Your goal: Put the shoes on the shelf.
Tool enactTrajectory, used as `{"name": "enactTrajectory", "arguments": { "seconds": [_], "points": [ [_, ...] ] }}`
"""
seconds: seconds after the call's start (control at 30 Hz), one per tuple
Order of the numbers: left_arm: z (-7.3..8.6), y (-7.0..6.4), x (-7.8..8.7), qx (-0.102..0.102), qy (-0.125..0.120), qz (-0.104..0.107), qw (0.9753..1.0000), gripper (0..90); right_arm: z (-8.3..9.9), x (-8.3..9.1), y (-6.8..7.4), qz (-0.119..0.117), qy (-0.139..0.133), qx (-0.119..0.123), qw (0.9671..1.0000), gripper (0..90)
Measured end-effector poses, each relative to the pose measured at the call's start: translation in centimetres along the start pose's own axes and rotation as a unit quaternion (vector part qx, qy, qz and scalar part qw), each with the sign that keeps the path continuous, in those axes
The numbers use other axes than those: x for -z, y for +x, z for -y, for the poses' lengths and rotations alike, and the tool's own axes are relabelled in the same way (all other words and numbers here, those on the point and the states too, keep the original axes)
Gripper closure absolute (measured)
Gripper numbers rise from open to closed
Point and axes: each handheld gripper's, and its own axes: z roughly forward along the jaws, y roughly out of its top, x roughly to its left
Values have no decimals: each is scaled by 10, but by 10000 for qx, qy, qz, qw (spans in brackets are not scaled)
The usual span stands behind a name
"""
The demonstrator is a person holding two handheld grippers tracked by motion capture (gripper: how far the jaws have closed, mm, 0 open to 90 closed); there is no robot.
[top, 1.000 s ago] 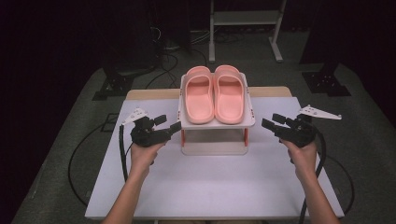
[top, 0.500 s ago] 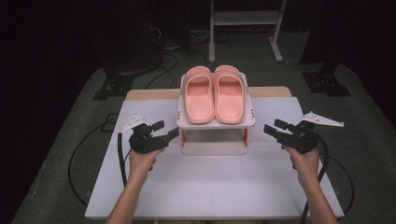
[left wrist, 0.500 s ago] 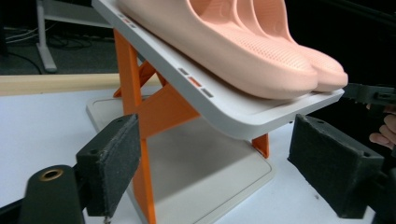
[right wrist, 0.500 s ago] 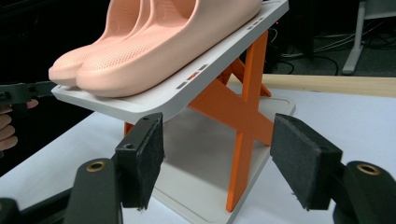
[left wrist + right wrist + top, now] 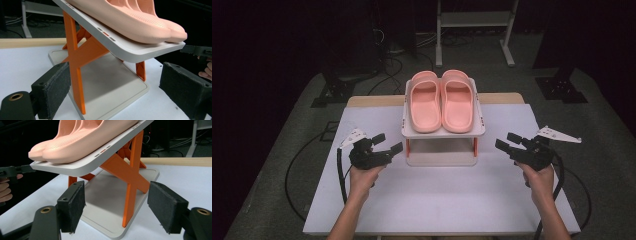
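The white worktop (image 5: pixel 442 200) rests on a wooden board whose pale edge (image 5: pixel 372 100) shows along the far side. Beyond it a white metal frame (image 5: pixel 474 20) stands on grey floor (image 5: pixel 302 105), with black cables (image 5: pixel 384 55) trailing in the dark

Bright overhead light on white table (image 5: pixel 437 200), dark surroundings, soft shadows, slightly soft focus

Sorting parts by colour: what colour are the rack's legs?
Orange legs, clearest in the right gripper view.
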Motion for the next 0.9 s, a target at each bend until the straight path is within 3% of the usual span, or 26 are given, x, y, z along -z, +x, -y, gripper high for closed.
{"name": "enactTrajectory", "arguments": {
  "seconds": [0.17,0.9],
  "points": [
    [6,0,1,11,33,-84,10000,95,6,2,-1,10,26,18,10000,280],
    [34,0,12,137,0,-92,9999,91,32,9,-3,-118,79,12,9999,271]
  ]
}}
